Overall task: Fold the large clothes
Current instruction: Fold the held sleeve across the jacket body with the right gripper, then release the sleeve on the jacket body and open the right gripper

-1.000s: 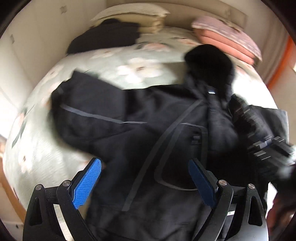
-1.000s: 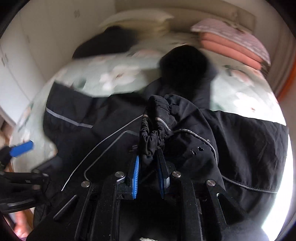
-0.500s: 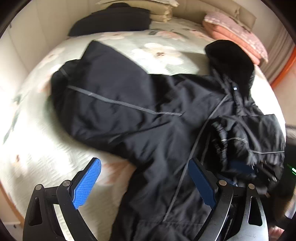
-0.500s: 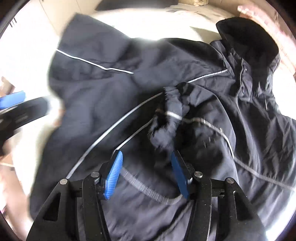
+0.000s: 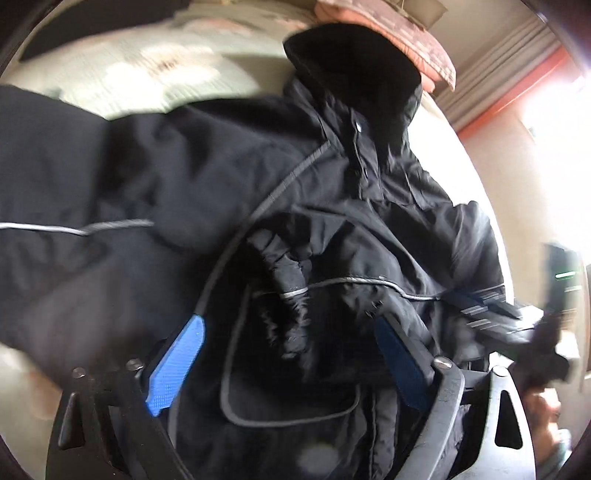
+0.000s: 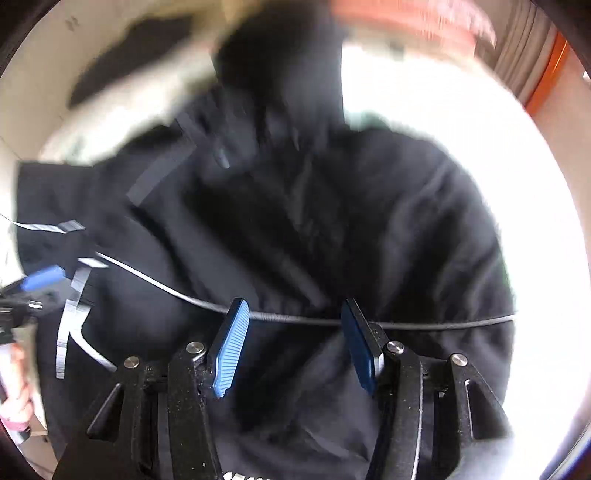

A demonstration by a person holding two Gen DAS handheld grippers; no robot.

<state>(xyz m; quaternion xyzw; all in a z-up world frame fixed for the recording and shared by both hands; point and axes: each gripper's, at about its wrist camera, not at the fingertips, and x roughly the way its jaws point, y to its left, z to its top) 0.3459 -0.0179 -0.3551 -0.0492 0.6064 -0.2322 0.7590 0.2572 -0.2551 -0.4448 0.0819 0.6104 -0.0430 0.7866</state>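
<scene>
1. A black hooded jacket (image 5: 332,206) lies spread on a bed with a pale floral bedspread (image 5: 155,70); it is the landmark for everything below.
2. The jacket's hood (image 5: 354,66) points toward the head of the bed, where a pink folded quilt (image 5: 402,33) sits just beyond it.
3. One sleeve is folded in over the jacket's chest, its gathered cuff (image 5: 291,291) lying near the middle of the front, beside the grey piping.
4. The left gripper (image 5: 291,365) hangs over the jacket's lower front, jaws spread wide, with nothing between the blue pads; the cuff lies in the gap beyond them.
5. The right gripper (image 6: 295,343) hangs over the jacket's folded sleeve side, jaws also spread and gripping nothing; a thin grey piping line (image 6: 295,319) runs across the fabric between its fingers.
6. The right wrist view is blurred.
</scene>
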